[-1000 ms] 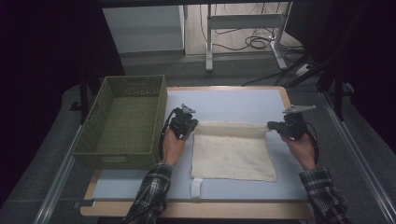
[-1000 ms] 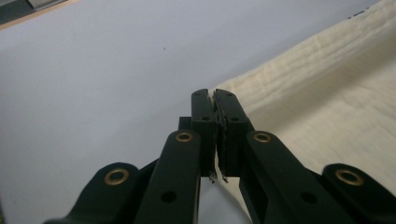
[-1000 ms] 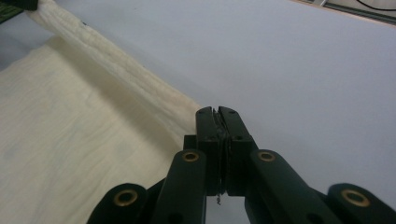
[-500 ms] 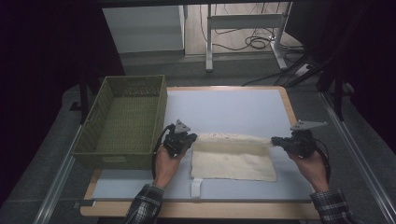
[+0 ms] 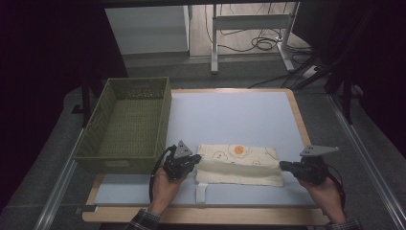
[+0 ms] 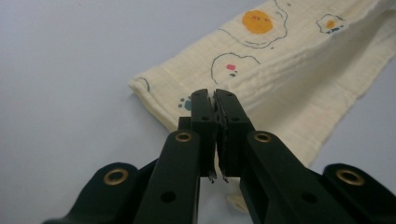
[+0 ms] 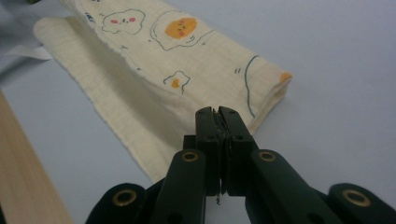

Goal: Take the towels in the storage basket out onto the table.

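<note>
Both grippers are pressed together at the ends of the folded cloth (image 5: 239,165): the left gripper (image 5: 192,161) pinches its left edge, the right gripper (image 5: 282,166) its right edge, on the table (image 5: 230,115) beside the basket (image 5: 127,124).

Folded cream cloth (image 5: 239,165) with an orange print lying on the pale tabletop (image 5: 230,115). Left tongs (image 5: 194,159) closed at its left end, right tongs (image 5: 283,166) closed at its right end. Green basket (image 5: 125,125) standing just left of the cloth.
</note>
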Motion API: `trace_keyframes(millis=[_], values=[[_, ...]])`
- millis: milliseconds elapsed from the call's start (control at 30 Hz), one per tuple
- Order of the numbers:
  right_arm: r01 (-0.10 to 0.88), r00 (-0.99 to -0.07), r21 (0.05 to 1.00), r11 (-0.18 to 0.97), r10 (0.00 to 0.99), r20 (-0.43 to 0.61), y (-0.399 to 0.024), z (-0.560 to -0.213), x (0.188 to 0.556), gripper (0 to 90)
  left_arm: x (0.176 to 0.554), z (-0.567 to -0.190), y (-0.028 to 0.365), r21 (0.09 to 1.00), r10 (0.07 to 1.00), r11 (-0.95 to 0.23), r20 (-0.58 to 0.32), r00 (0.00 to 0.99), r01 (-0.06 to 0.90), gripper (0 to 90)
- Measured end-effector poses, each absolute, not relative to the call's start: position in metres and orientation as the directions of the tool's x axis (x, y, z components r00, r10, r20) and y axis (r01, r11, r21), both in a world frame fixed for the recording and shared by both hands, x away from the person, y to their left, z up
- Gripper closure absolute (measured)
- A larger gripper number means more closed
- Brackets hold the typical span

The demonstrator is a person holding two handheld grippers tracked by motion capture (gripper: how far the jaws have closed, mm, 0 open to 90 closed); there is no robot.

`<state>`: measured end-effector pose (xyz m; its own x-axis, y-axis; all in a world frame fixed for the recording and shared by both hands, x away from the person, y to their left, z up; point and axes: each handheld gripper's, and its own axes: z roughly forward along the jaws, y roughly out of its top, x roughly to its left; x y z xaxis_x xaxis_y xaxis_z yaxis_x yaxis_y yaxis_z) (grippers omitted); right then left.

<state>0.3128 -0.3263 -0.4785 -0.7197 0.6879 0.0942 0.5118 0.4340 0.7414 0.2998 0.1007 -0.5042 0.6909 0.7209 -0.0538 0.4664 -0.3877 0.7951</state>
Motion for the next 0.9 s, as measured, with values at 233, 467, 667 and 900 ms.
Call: trace_keyframes(millis=[233, 467, 667, 900], values=[[0.502, -0.730, 0.738, 0.452, 0.678, 0.081, -0.327, -0.487, 0.296, 86.6, 0.285, -0.514, 0.099, 0.781, 0.697, -0.414, -0.057, 0.714, 0.467, 86.1], [0.530, -0.726, 0.720, 0.447, 0.679, 0.113, -0.331, -0.503, 0.287, 80.9, 0.280, -0.526, 0.099, 0.739, 0.684, -0.441, -0.091, 0.724, 0.510, 72.7], [0.538, -0.723, 0.719, 0.441, 0.680, 0.123, -0.336, -0.506, 0.277, 74.1, 0.268, -0.526, 0.109, 0.728, 0.684, -0.430, -0.123, 0.719, 0.534, 55.7], [0.524, -0.703, 0.738, 0.426, 0.706, 0.091, -0.347, -0.491, 0.277, 71.1, 0.269, -0.513, 0.122, 0.739, 0.712, -0.412, -0.105, 0.695, 0.534, 51.6]])
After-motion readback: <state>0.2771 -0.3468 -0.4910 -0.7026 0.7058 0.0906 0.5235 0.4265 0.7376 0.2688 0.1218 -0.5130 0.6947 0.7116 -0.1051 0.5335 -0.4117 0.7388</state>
